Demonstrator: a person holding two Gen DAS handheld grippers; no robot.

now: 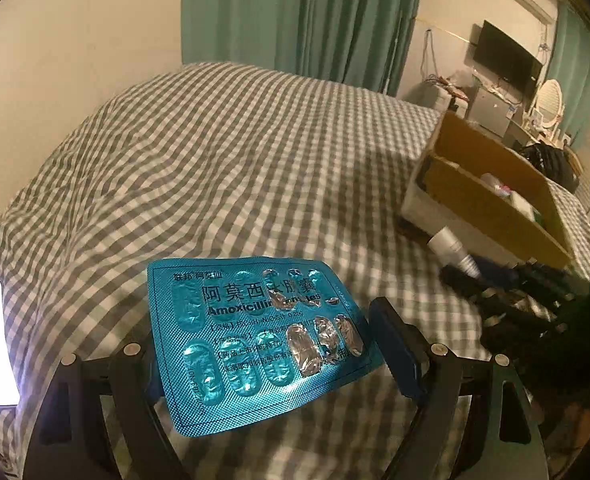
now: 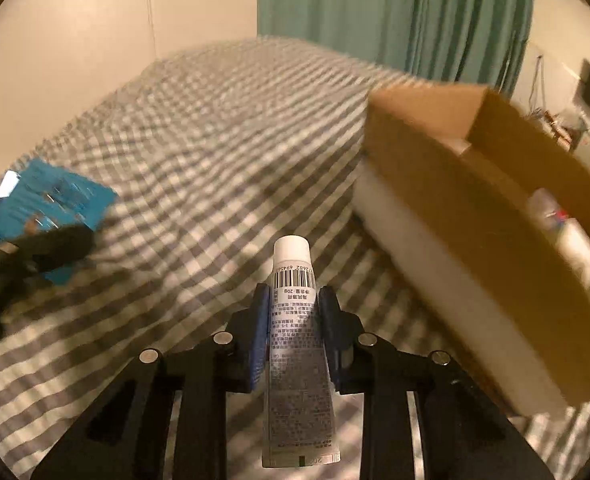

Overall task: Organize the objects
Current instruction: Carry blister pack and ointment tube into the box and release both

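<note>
checked bed (image 2: 199,152), right claw (image 2: 293,320) pinching tube (image 2: 295,344)

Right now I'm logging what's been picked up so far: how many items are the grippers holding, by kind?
Blister packs: 1, blue amoxicillin pack in the left gripper
Tubes: 1, white-capped tube in the right gripper
Total: 2

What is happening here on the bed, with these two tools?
A person is tidying small medicine items on a checked bedspread. The left tongs hold a blue amoxicillin blister pack. The right tongs are shut on a white ointment tube, cap forward. The cardboard box beside them already holds a few items.
</note>
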